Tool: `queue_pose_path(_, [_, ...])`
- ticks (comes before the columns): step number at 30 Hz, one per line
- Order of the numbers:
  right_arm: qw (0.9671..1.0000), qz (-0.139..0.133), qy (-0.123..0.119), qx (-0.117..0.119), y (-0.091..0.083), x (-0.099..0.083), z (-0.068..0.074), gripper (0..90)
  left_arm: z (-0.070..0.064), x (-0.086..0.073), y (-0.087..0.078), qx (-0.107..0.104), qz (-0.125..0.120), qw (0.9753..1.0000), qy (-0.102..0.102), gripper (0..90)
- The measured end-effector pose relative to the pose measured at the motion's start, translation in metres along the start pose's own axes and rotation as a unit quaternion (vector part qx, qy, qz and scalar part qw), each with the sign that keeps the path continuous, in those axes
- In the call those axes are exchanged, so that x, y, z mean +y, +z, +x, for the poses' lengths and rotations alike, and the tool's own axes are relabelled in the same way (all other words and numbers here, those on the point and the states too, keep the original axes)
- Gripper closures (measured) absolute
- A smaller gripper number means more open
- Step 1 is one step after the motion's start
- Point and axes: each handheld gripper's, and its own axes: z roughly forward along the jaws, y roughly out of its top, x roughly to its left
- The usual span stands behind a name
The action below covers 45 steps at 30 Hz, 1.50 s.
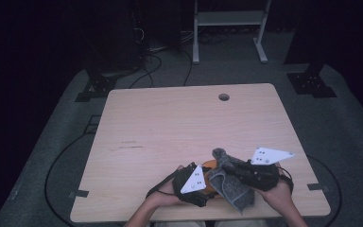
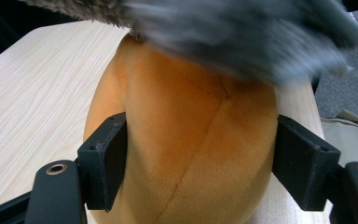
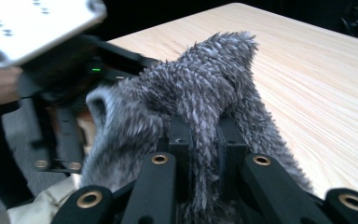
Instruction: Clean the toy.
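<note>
orange plush [image 2: 186, 154]: near front edge of the surface [image 1: 170, 123], long axis running away from left gripper [image 1: 192, 183] | fingers [image 2: 105, 163] pinch its flanks, likely to steady it | grey furry cover [image 3: 205, 98]: draped over plush's far end, pinched by right gripper [image 3: 204, 140], likely to work it along the plush

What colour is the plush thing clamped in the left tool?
Orange, with a darker seam down its middle; the plush shows best in the left gripper view, between the left tool jaws.

Soft orange plush toy [image 2: 191, 154] with stitched seams; shaggy grey fleece cloth [image 3: 200, 93]; matt pale wood-grain table [image 1: 170, 123]
</note>
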Motion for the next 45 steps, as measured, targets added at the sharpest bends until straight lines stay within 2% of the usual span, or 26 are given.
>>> queue_pose_path(4, [0.9992, -0.004, 0.036, -0.015, -0.005, -0.012, -0.019, 79.1, 0.001, -0.001, 0.000, -0.001, -0.003, 1.0000, 0.000, 25.1])
queue_pose_path(7, [0.9975, -0.009, 0.067, -0.022, -0.009, -0.023, -0.033, 79.1, 0.003, -0.002, 0.000, 0.000, -0.004, 1.0000, -0.004, 24.5])
queue_pose_path(10, [0.9966, -0.004, 0.075, -0.035, -0.012, -0.028, -0.040, 79.1, 0.003, -0.001, 0.000, 0.000, -0.003, 1.0000, -0.005, 24.5])
queue_pose_path(11, [0.9956, -0.001, 0.079, -0.049, -0.017, -0.031, -0.043, 79.1, 0.003, -0.001, 0.000, 0.001, -0.001, 1.0000, -0.005, 24.4])
queue_pose_path(13, [0.9957, -0.011, 0.081, -0.044, -0.021, -0.030, -0.041, 79.1, 0.002, -0.001, 0.000, 0.004, 0.002, 1.0000, 0.001, 24.0])
queue_pose_path(16, [0.9977, -0.021, 0.060, -0.022, -0.021, -0.022, -0.029, 79.1, 0.000, -0.001, 0.001, 0.011, 0.006, 0.9999, 0.010, 23.7])
queue_pose_path(17, [0.9984, -0.020, 0.050, -0.015, -0.019, -0.021, -0.025, 79.1, 0.000, -0.001, 0.000, 0.012, 0.008, 0.9998, 0.012, 23.5])
queue_pose_path(19, [0.9993, -0.008, 0.034, -0.017, -0.014, -0.020, -0.021, 79.0, 0.002, -0.001, -0.002, 0.011, 0.010, 0.9998, 0.013, 23.5])
queue_pose_path(20, [0.9992, -0.008, 0.035, -0.015, -0.014, -0.021, -0.022, 79.0, 0.004, -0.002, -0.003, 0.009, 0.008, 0.9999, 0.010, 23.6])
queue_pose_path(21, [0.9990, -0.007, 0.040, -0.018, -0.015, -0.023, -0.025, 79.0, 0.008, -0.004, -0.004, 0.009, 0.004, 0.9999, -0.002, 23.7])
queue_pose_path(22, [0.9985, -0.003, 0.047, -0.029, -0.016, -0.027, -0.030, 79.0, 0.010, -0.004, -0.005, 0.009, 0.003, 0.9999, -0.009, 23.7])
queue_pose_path(24, [0.9971, 0.001, 0.067, -0.035, -0.017, -0.035, -0.041, 79.1, 0.015, -0.007, -0.006, 0.010, -0.004, 0.9994, -0.033, 23.8])
queue_pose_path(27, [0.9939, 0.032, 0.086, -0.061, -0.015, -0.046, -0.054, 79.1, 0.020, -0.011, -0.010, 0.010, -0.008, 0.9984, -0.056, 23.8])
queue_pose_path(28, [0.9938, 0.027, 0.093, -0.055, -0.014, -0.048, -0.056, 79.1, 0.021, -0.012, -0.010, 0.007, -0.008, 0.9981, -0.061, 23.8])
queue_pose_path(32, [0.9959, -0.029, 0.084, -0.014, -0.019, -0.031, -0.040, 79.1, 0.020, -0.012, -0.009, 0.007, -0.010, 0.9982, -0.059, 23.2])
queue_pose_path(34, [0.9968, -0.034, 0.073, 0.000, -0.017, -0.027, -0.032, 79.1, 0.021, -0.012, -0.009, 0.006, -0.009, 0.9980, -0.062, 22.6])
queue_pose_path(36, [0.9976, -0.019, 0.066, -0.007, -0.010, -0.029, -0.030, 79.1, 0.023, -0.013, -0.010, 0.009, -0.009, 0.9976, -0.068, 22.4])
queue_pose_path(38, [0.9961, -0.018, 0.086, -0.005, -0.007, -0.035, -0.037, 79.1, 0.026, -0.015, -0.012, 0.012, -0.009, 0.9969, -0.078, 22.4])
queue_pose_path(42, [0.9939, 0.013, 0.103, -0.038, -0.003, -0.046, -0.049, 79.1, 0.030, -0.017, -0.014, 0.013, -0.010, 0.9956, -0.092, 22.2])
queue_pose_path(43, [0.9934, 0.010, 0.108, -0.036, -0.003, -0.047, -0.049, 79.1, 0.030, -0.017, -0.014, 0.011, -0.010, 0.9956, -0.093, 22.3])
queue_pose_path(45, [0.9938, -0.004, 0.107, -0.031, -0.005, -0.043, -0.047, 79.1, 0.026, -0.016, -0.012, -0.001, -0.006, 0.9969, -0.078, 22.8])
